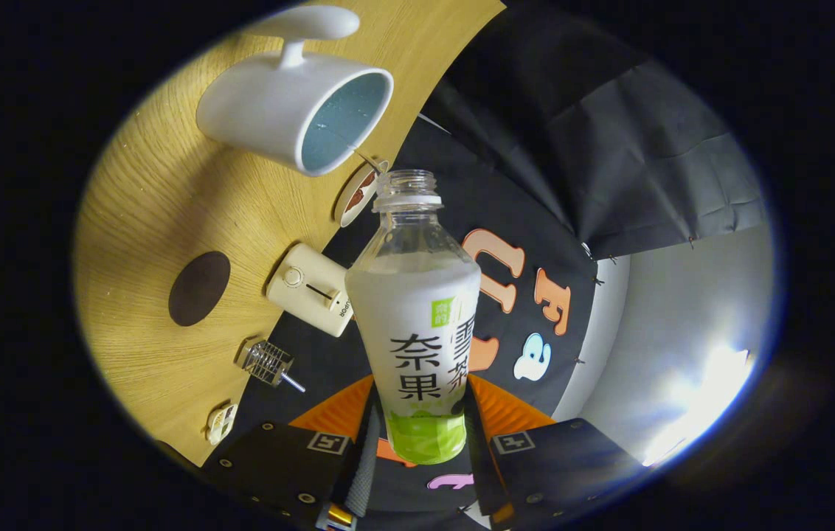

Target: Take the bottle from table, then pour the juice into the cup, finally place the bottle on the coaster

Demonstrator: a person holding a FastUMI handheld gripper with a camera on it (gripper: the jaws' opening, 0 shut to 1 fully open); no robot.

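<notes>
The tool (pixel 417 428), with its two black fingers (pixel 358 442) lined in orange, is closed around the lower body of a clear plastic bottle with a white and green label (pixel 417 324), one finger pressing on each side, so the bottle is held off the wooden worktop (pixel 144 206) with its uncapped neck pointing forward, away from the fingers. The whole scene appears rotated, the worktop surface standing to one side of the bottle. Just beyond the bottle's open mouth sits a white ceramic cup with a pale blue inside and a handle (pixel 292 103), its opening turned toward the bottle's neck, close to it but not touching. A dark brown round coaster (pixel 199 288) lies flat on the worktop, well apart from the cup. Between coaster and bottle sits a small cream box-shaped device with a dial (pixel 312 289), and near it a small metal wire object (pixel 268 363) lies at the worktop's edge.
</notes>
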